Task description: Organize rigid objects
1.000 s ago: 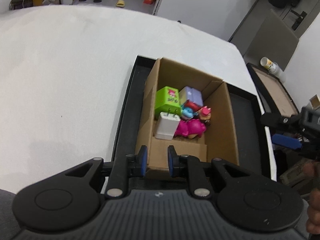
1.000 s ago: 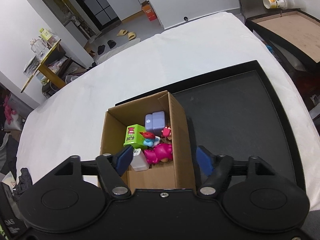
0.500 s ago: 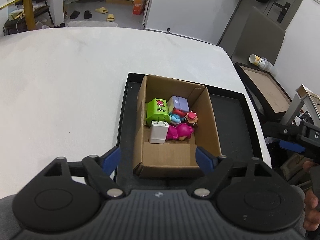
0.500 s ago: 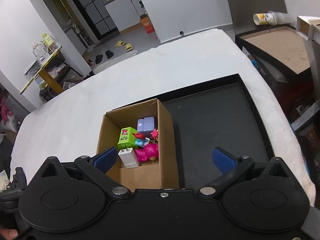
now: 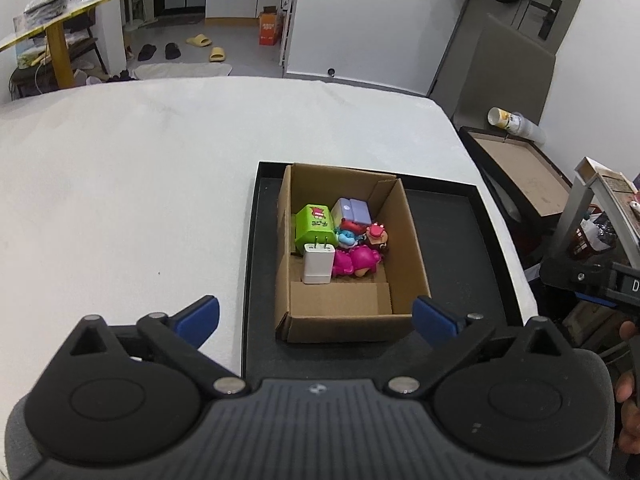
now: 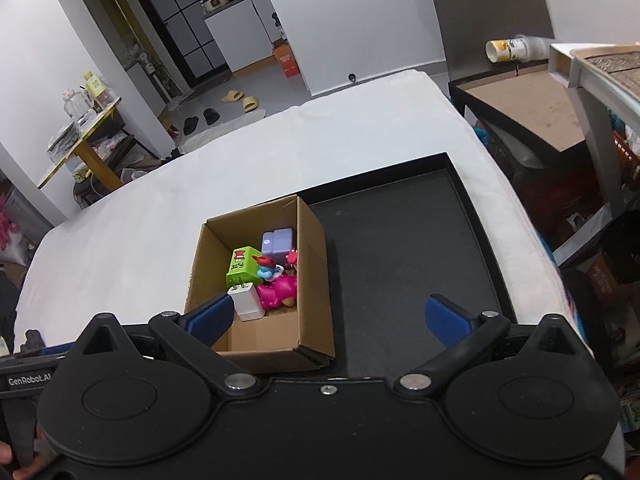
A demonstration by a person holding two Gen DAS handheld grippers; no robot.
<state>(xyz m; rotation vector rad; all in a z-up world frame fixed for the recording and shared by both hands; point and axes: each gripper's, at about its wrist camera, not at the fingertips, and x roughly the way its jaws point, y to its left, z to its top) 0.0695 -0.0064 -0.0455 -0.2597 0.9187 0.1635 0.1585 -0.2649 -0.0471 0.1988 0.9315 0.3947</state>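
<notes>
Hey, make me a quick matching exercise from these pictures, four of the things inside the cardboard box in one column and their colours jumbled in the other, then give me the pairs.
Things:
1. plug adapter with prongs up
2. big cube with a red cartoon face
3. bear figure lying down
4. blocky charger at the back

Colours:
A. pale purple
B. magenta pink
C. white
D. lime green

Pairs: 1-C, 2-D, 3-B, 4-A

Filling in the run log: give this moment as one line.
left hand-held gripper: just opened, empty | right hand-held gripper: open, empty | cardboard box: in black tray, toys and chargers inside
</notes>
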